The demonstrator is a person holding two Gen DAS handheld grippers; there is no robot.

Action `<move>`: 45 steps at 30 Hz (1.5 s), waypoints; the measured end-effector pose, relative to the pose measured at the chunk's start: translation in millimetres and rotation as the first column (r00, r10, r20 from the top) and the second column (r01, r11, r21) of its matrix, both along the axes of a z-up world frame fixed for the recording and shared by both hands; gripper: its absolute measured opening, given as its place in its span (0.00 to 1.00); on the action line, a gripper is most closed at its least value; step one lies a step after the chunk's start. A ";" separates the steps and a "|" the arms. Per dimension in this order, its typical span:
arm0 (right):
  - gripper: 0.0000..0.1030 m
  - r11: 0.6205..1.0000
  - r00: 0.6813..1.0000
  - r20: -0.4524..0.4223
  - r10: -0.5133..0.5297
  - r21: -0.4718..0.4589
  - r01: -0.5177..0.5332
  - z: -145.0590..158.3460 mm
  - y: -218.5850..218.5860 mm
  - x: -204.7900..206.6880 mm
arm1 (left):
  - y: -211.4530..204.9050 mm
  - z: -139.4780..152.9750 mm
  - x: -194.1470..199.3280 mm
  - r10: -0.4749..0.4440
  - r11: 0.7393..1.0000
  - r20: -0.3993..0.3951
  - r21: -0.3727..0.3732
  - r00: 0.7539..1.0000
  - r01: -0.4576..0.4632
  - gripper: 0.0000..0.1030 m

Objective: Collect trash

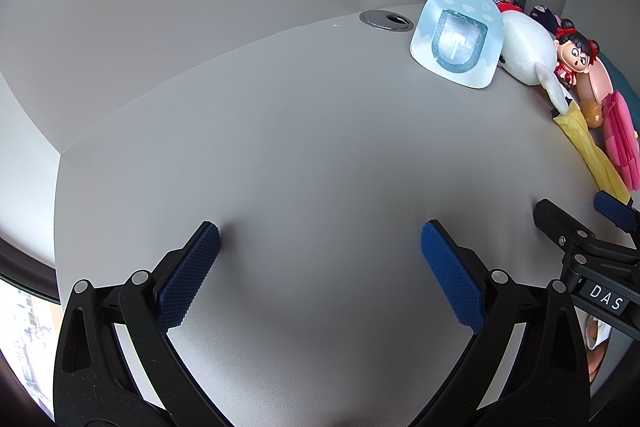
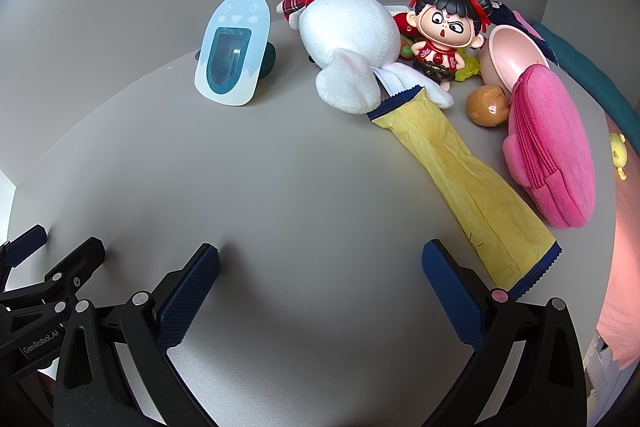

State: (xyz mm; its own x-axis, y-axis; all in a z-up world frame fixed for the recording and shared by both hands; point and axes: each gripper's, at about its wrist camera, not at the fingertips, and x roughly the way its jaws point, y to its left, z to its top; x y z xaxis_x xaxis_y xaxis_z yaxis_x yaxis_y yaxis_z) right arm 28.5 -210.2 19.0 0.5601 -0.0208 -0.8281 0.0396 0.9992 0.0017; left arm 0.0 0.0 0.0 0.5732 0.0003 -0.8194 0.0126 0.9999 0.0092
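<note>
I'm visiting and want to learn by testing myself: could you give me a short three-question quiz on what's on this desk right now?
1. True or false: the right tool is shut on the yellow wrapper.
2. Which thing lies right of the yellow wrapper in the right wrist view: A) the pink pouch, B) the pale blue bird-shaped stand, C) the left tool?
3. Fill in: one end of the wrapper is tucked against the white ____.

Key: 1 false, both tools are open and hold nothing. 2 A. 3 plush toy.
</note>
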 end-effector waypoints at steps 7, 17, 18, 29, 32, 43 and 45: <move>0.98 1.000 1.000 0.000 -0.003 0.000 0.003 0.1 -0.2 0.4 | 0.0 0.0 0.0 0.004 1.000 0.000 0.000 1.000 -0.004 0.94; 0.98 1.000 1.000 0.000 0.006 0.000 -0.006 1.4 1.2 0.7 | 0.0 0.0 0.0 0.008 1.000 0.001 0.000 1.000 -0.008 0.94; 0.98 1.000 1.000 0.000 0.013 0.001 -0.013 1.5 1.4 -0.1 | 0.6 -0.1 -0.3 0.007 1.000 0.001 0.000 1.000 -0.007 0.94; 0.98 0.988 0.989 0.024 0.143 0.051 -0.144 34.9 -14.8 -24.0 | -27.6 43.4 -4.3 -0.108 0.994 0.047 -0.024 0.993 0.109 0.94; 0.98 0.984 0.987 0.044 0.156 0.083 -0.159 53.9 -31.2 -24.2 | -41.4 57.8 10.0 -0.127 0.991 0.063 -0.030 0.990 0.130 0.94; 0.96 0.989 0.993 0.070 0.098 0.101 -0.105 96.2 -104.7 7.6 | -105.2 67.3 78.9 -0.248 0.969 0.077 0.043 0.966 0.245 0.94; 0.96 0.990 0.994 0.065 0.087 0.103 -0.093 97.8 -114.6 15.6 | -113.9 59.7 96.7 -0.253 0.967 0.062 0.052 0.965 0.250 0.94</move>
